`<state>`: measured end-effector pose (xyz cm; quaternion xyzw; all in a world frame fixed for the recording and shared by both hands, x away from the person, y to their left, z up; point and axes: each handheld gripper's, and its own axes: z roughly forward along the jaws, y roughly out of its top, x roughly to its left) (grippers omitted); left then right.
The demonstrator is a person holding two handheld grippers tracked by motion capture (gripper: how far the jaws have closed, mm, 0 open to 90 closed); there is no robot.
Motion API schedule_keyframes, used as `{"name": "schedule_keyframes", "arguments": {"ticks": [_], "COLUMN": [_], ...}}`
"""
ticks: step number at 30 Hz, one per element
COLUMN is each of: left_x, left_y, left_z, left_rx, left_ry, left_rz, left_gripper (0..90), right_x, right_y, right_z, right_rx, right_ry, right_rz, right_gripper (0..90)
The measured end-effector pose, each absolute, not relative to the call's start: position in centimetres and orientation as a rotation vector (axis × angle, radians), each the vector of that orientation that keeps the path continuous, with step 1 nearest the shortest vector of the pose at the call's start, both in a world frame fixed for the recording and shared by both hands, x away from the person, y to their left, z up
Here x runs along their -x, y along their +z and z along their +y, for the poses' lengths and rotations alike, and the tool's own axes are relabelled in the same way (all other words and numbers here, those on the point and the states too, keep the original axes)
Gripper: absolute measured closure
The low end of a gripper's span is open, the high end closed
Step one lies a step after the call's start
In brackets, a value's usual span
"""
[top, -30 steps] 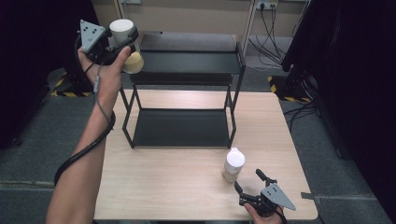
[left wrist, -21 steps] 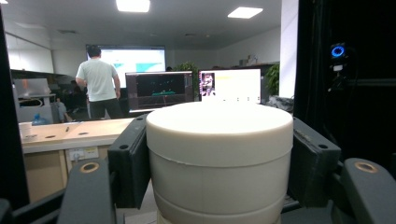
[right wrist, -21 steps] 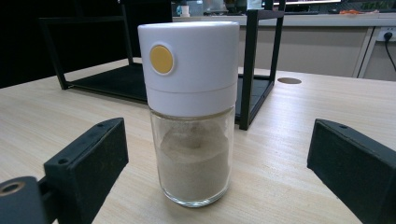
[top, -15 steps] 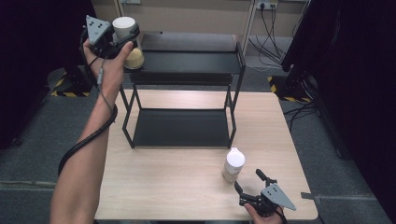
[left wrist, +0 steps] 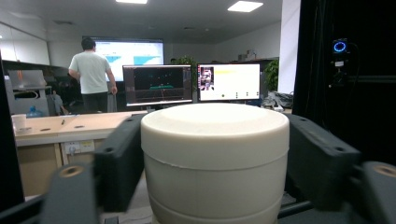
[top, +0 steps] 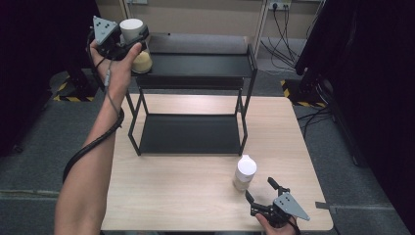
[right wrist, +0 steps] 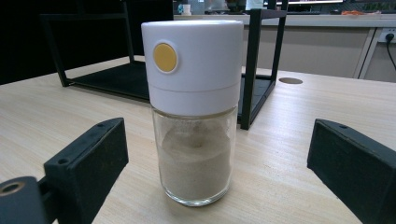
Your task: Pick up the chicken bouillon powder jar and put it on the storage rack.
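Left gripper [top: 128, 43]: holds a white-lidded jar [top: 135, 45] at the rack's top far-left corner.
Right gripper [top: 263, 192]: jaws wide, near edge.
Shaker [top: 244, 173]: stands just in front of it, untouched.
Rack [top: 195, 93]: black, middle of table.
Table [top: 166, 196]: pale wood.
Room: desks, screens [left wrist: 191, 83], a person [left wrist: 92, 74] far off.

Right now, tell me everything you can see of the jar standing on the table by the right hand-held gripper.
The jar is a small upright cylinder: a clear glass body about half full of pale beige powder, topped by a tall white plastic cap with a round yellow button on its side. It stands on the light wooden table, in front of the black shelf rack. The right hand-held gripper is open, its jaws either side of the jar without touching.
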<state>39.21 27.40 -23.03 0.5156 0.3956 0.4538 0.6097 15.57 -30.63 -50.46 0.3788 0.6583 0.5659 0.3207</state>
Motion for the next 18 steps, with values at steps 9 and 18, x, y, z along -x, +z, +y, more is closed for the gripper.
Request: {"name": "schedule_keyframes", "arguments": {"ticks": [9, 18], "left_x": [-37.3, -35.3], "left_y": [-23.3, -24.0], "left_z": [27.5, 27.7], "left_rx": [-1.187, -1.184], "left_ry": [1.07, 1.077], "left_rz": [0.937, 0.893], "left_gripper": [13.3, 13.1], "right_x": [-15.6, -15.6], "right_y": [-50.5, -50.4], "right_z": [-30.6, -30.6], "right_rx": [-0.994, -0.992], "right_ry": [1.487, 1.482], "right_rz": [1.73, 1.732], "right_gripper": [5.3, 5.3]}}
